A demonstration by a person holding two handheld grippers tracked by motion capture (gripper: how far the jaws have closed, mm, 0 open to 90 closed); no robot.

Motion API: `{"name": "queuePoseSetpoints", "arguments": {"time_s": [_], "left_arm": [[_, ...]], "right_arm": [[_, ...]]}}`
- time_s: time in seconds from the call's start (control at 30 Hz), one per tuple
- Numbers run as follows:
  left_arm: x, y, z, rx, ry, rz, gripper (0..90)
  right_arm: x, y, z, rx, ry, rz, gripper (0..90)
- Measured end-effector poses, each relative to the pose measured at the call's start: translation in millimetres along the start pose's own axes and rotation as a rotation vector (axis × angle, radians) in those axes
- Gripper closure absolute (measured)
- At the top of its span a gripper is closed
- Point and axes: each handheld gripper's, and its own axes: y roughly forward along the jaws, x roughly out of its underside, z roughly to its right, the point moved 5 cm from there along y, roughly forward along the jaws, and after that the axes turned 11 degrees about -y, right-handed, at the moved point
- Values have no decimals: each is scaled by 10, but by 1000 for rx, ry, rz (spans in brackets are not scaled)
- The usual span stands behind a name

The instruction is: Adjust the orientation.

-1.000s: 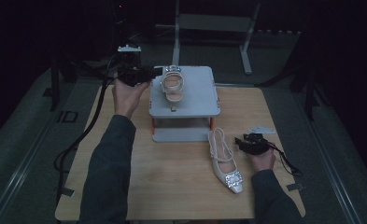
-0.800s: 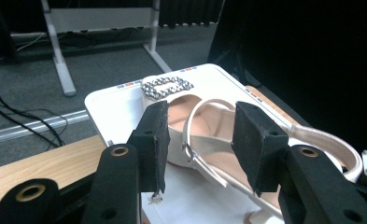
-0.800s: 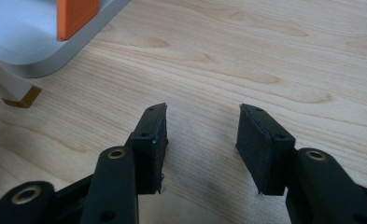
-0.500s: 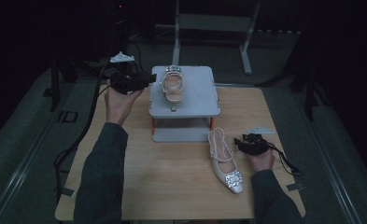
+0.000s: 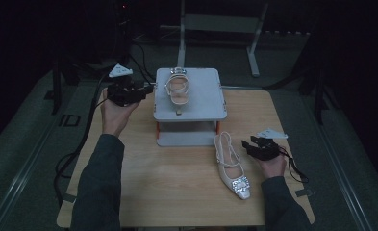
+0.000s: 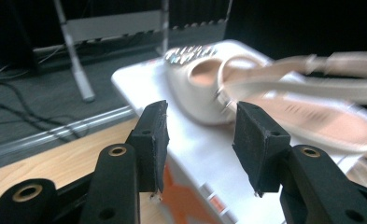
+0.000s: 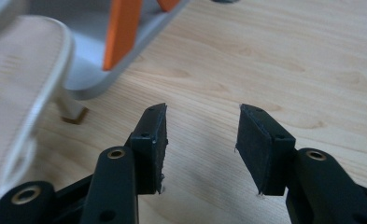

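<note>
Fingers on my left gripper [image 6: 201,144] stood wide apart, empty, just short of the shoe [image 5: 178,91] on the grey stand [image 5: 206,103]. My right gripper [image 7: 201,147] gaped beside the other shoe [image 5: 232,166] on the table [image 5: 177,183].

Wooden tabletop [image 5: 177,183] on dark floor; metal frame stand [image 5: 215,24] behind, well apart; black cables [image 5: 66,163] trailing off the table's left edge.

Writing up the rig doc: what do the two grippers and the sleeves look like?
Both the left gripper and the right gripper are black, each topped by a grey three-cornered plate and trailing a black cable. The jaws are flat black pads on arms with brass-ringed holes. The person's sleeves are dark grey.
</note>
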Motion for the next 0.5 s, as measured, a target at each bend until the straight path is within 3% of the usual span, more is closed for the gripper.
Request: {"name": "queuePoseSetpoints", "arguments": {"time_s": [0.03, 0.07, 0.33, 0.43, 0.5], "left_arm": [[65, 20, -43, -29, 15, -8, 552], [65, 20, -43, -29, 15, -8, 553], [408, 138, -298, -91, -47, -18, 554], [497, 175, -341, -107, -56, -28, 554], [641, 230, -391, -130, -61, -46, 553]], "right_arm": [[-6, -25, -9, 0, -6, 4, 521], [-6, -25, -9, 0, -6, 4, 521], [37, -328, -142, -38, -34, 19, 502], [16, -403, -179, -54, -38, 31, 495], [4, -448, -219, -66, -43, 40, 494]]}}
